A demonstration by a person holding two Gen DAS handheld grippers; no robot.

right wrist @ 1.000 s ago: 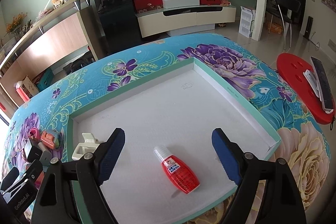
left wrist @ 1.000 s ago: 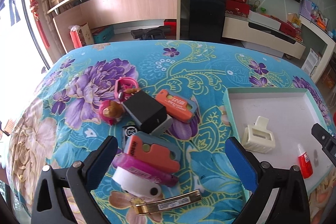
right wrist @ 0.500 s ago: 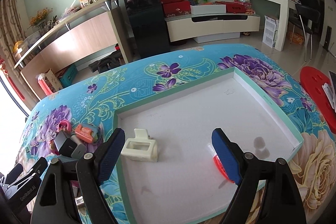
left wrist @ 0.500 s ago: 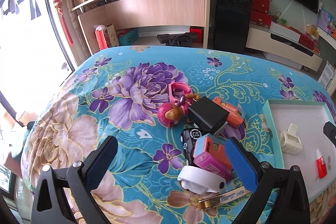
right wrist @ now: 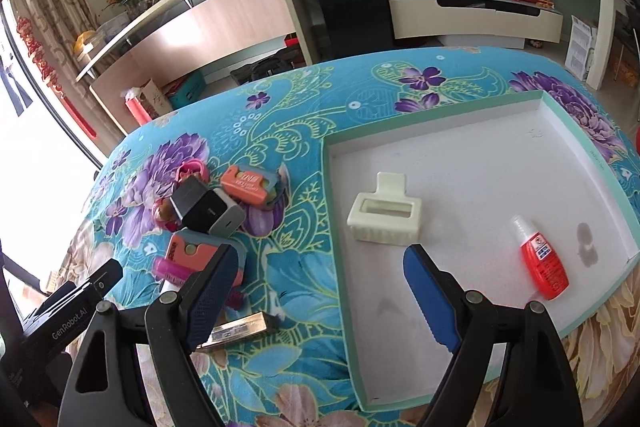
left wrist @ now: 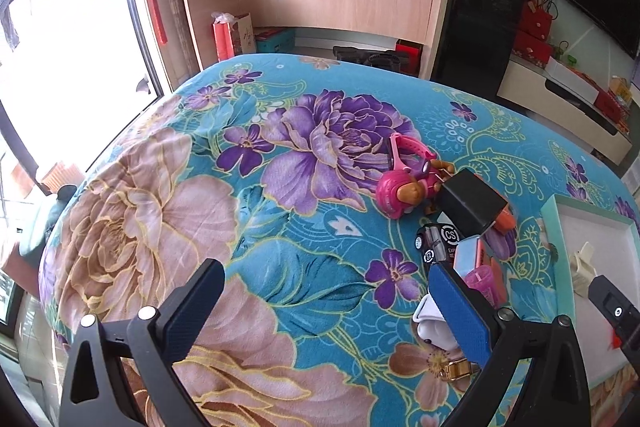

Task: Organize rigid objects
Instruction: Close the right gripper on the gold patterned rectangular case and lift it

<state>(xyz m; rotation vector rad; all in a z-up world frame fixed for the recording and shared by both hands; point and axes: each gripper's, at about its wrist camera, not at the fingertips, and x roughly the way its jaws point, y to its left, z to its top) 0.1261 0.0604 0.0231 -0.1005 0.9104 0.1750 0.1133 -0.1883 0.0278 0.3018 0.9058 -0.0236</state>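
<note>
Both claws, left claw (left wrist: 326, 307) and right claw (right wrist: 320, 291), are held wide apart and empty, two items are already parked in the tray (right wrist: 560, 115), and the pile (right wrist: 208, 211) left of the tray probably gets picked from next.

Left wrist view: tray (left wrist: 552, 223) cut off at right edge; white roll (left wrist: 430, 321) and gold bar (left wrist: 456, 371) partly hidden behind left claw (left wrist: 326, 311) finger. Right wrist view: pink bottle (right wrist: 172, 269) half hidden behind right claw (right wrist: 320, 291) finger; labels too small to read.
</note>
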